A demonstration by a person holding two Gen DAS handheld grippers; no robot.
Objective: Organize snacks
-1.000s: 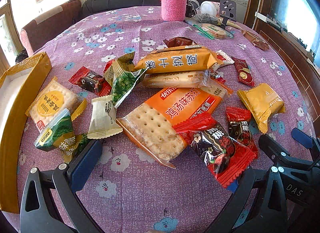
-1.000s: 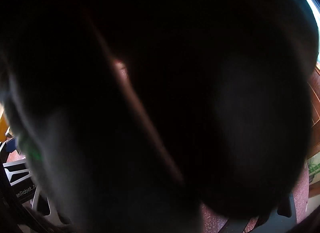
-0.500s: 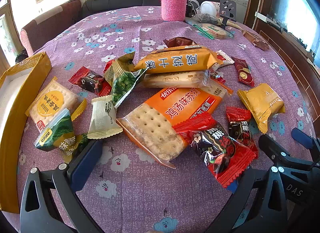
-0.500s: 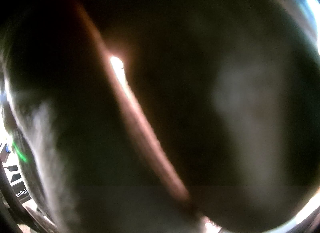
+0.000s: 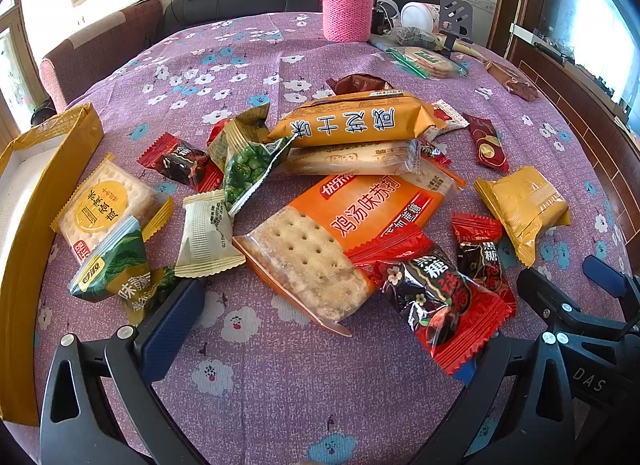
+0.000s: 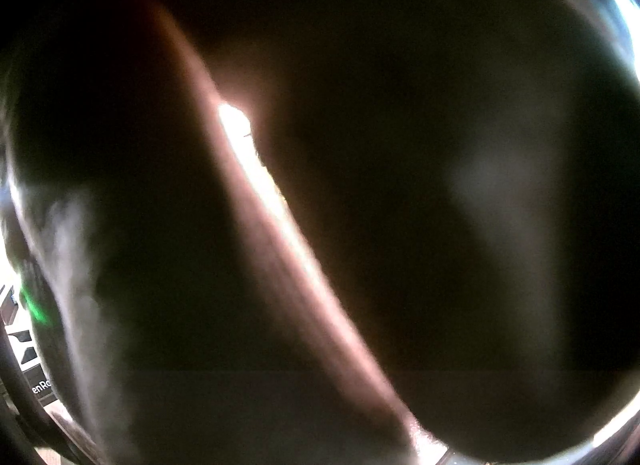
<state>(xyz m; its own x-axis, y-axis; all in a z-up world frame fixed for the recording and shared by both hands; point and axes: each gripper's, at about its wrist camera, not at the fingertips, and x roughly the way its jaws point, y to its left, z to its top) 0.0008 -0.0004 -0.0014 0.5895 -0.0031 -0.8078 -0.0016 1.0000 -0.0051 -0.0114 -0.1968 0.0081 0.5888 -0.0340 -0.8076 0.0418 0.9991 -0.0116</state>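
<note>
1. Snacks lie in a loose heap mid-tabletop (image 5: 280,393), on its purple flowered cloth: an orange cracker pack (image 5: 344,237), a long orange biscuit pack (image 5: 352,123) above it, and a green pea packet (image 5: 250,165).
2. My left fingers (image 5: 172,329) are spread wide and released, hovering low at the near edge of the heap; the left pad sits beside a green seaweed packet (image 5: 110,265).
3. A red candy packet (image 5: 444,297) lies just ahead of my left set's right pad.
4. A yellow box (image 5: 56,169) stands at the far left.
5. My right fingers: that camera is covered by something dark and blurred, so I cannot tell their state.
</note>
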